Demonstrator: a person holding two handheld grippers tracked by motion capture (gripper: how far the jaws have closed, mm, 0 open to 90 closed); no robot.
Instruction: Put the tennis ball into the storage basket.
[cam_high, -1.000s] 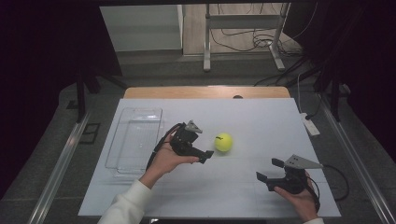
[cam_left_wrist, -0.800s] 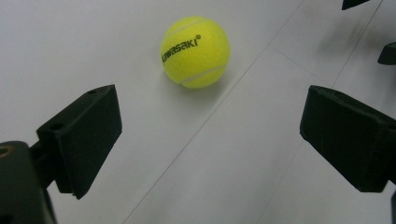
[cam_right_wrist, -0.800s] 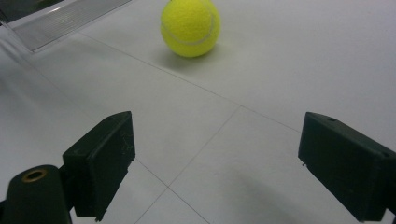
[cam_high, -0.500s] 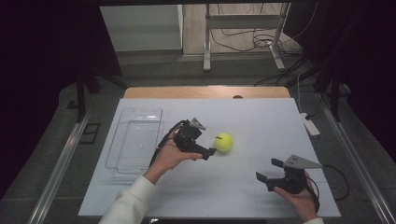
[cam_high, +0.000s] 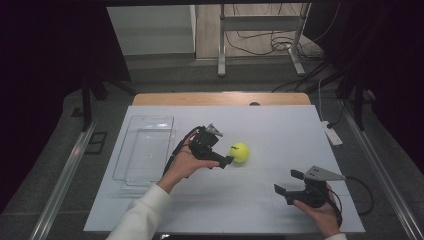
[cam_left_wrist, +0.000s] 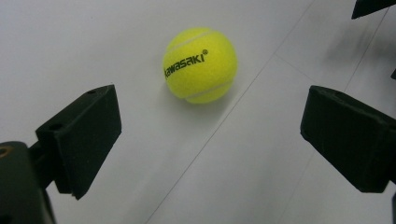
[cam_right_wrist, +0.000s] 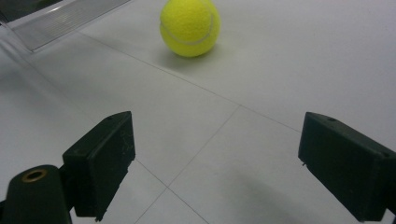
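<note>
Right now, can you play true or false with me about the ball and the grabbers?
1. The tennis ball is yellow-green. True.
2. The left gripper is squeezing the ball. False: its jaws stand open, apart from the ball, which lies on the table.
3. The ball sits inside the clear plastic tray. False: it lies on the table to the right of the tray.
4. The right gripper is open and holds nothing. True.
5. The ball reads "Kawasaki". True.
</note>
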